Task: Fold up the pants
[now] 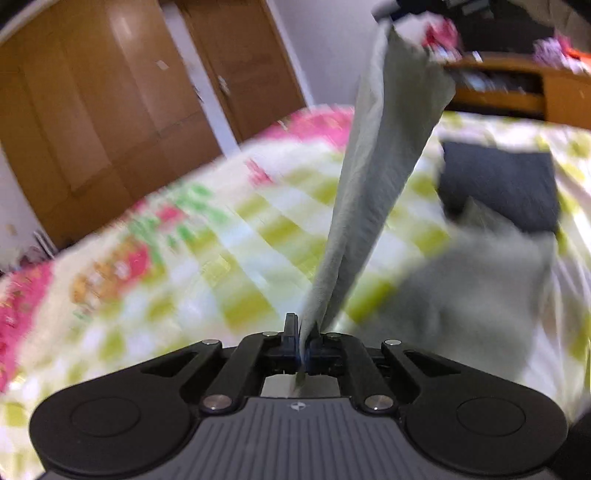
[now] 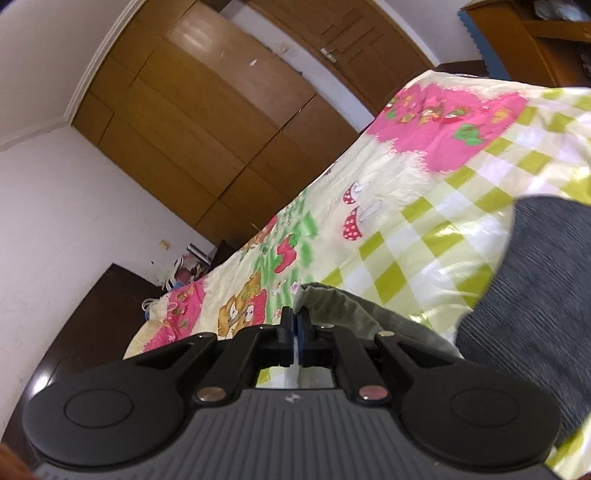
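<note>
The grey-green pants (image 1: 380, 177) hang stretched in the air above the bed. My left gripper (image 1: 304, 332) is shut on one end of them. The cloth runs up and away to the right gripper (image 1: 391, 9), seen at the top of the left wrist view. More of the pants sag blurred onto the bed (image 1: 461, 284) at the right. In the right wrist view my right gripper (image 2: 296, 317) is shut on an edge of the pants (image 2: 343, 306), which bunch to the right of its fingers.
The bed has a sheet (image 2: 406, 229) with green checks, pink patches and strawberries. A dark grey folded cloth (image 1: 502, 184) lies on it; it also shows in the right wrist view (image 2: 535, 295). Wooden wardrobe doors (image 2: 207, 122) stand beyond the bed. A wooden shelf unit (image 1: 517, 88) is at the far right.
</note>
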Demonstrator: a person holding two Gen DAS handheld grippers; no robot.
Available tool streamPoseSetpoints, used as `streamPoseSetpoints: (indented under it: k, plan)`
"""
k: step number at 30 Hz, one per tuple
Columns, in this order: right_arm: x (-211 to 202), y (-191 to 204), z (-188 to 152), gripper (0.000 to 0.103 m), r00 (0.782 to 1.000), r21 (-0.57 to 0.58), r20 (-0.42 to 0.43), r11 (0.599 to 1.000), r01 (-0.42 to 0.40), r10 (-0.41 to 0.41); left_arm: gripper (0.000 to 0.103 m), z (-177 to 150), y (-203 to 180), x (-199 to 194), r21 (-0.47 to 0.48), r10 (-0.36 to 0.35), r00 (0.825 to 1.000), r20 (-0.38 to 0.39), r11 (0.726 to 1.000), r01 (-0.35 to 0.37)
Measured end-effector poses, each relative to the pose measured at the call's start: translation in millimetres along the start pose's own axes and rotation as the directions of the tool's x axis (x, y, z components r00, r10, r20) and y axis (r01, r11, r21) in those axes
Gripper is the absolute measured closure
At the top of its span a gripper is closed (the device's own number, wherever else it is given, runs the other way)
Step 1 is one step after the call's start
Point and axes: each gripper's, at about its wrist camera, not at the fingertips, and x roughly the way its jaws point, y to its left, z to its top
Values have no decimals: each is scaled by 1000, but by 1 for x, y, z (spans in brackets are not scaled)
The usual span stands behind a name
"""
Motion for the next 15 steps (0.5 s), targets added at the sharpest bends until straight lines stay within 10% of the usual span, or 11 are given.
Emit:
streamPoseSetpoints:
  k: [7, 15]
  plan:
    - [-41, 23, 8, 100, 987, -102, 106, 989, -109, 120, 84, -15, -14, -40, 10, -92, 994, 50, 996, 92]
    - [-56, -131, -91, 100, 974, 176, -81, 959, 223, -211, 84, -76, -76, -9, 121, -214, 965, -152, 965, 233]
